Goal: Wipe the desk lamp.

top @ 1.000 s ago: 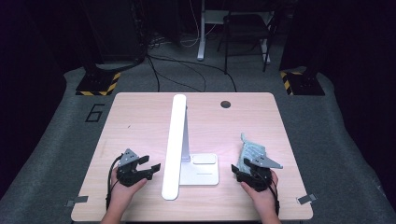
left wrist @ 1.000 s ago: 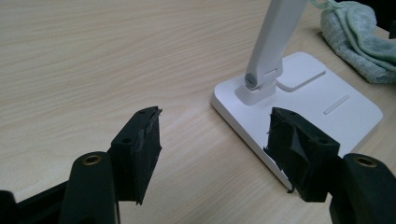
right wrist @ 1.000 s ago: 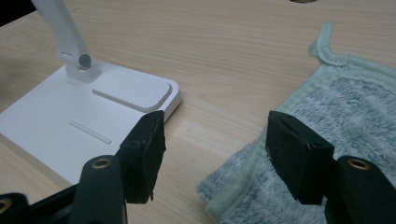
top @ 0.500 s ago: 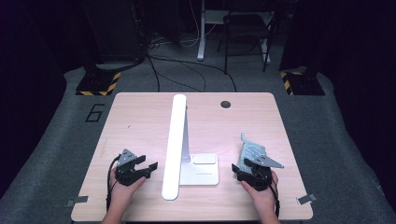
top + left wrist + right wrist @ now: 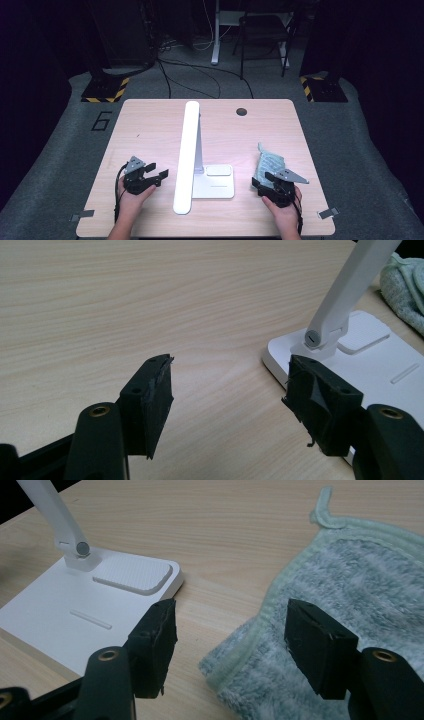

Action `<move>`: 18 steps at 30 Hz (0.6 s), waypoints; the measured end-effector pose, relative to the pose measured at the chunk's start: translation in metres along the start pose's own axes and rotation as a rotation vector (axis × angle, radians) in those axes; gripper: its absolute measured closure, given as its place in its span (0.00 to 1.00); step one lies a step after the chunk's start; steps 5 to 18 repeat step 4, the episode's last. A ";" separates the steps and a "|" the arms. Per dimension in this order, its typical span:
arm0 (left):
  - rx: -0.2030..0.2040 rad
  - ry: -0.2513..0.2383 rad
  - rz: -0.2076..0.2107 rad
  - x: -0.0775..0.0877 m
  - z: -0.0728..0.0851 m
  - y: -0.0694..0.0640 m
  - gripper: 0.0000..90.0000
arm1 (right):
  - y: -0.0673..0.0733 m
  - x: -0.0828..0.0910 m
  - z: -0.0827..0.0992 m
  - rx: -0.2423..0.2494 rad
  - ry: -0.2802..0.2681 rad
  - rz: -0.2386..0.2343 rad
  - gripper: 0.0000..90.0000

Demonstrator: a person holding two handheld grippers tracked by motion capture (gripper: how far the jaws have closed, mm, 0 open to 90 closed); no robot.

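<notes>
A white desk lamp (image 5: pixel 192 155) stands mid-table, its long head pointing toward the near edge and its flat base (image 5: pixel 216 181) to the right. A grey-green cloth (image 5: pixel 269 165) lies right of the base. My left gripper (image 5: pixel 159 176) rests on the table left of the lamp, open and empty; the left gripper view shows the lamp base (image 5: pixel 380 360) and its hinge (image 5: pixel 313 338) just beyond the jaws. My right gripper (image 5: pixel 261 183) sits at the cloth's near end, open, with the cloth's edge (image 5: pixel 260 640) lying below and between its jaws, untouched by the pads.
The wooden table (image 5: pixel 150 125) has a round cable hole (image 5: pixel 241 111) at the back right. Tape marks sit on the floor by the near corners. A chair (image 5: pixel 262 35) and cables stand on the dark floor behind.
</notes>
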State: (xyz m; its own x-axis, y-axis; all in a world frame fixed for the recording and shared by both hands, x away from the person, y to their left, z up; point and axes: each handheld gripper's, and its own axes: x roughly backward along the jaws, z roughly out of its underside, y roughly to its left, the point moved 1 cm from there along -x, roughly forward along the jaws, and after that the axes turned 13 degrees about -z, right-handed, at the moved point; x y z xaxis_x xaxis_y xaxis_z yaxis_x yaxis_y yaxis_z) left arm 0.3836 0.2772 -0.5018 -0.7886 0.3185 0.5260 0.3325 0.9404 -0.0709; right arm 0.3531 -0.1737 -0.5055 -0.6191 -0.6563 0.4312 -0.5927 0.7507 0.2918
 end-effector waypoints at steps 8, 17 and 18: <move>0.003 0.010 -0.012 -0.004 0.001 0.001 0.39 | -0.002 0.006 0.001 -0.014 -0.024 0.014 0.39; 0.003 0.010 -0.012 -0.004 0.001 0.001 0.39 | -0.002 0.006 0.001 -0.014 -0.024 0.014 0.39; 0.003 0.010 -0.012 -0.004 0.001 0.001 0.39 | -0.002 0.006 0.001 -0.014 -0.024 0.014 0.39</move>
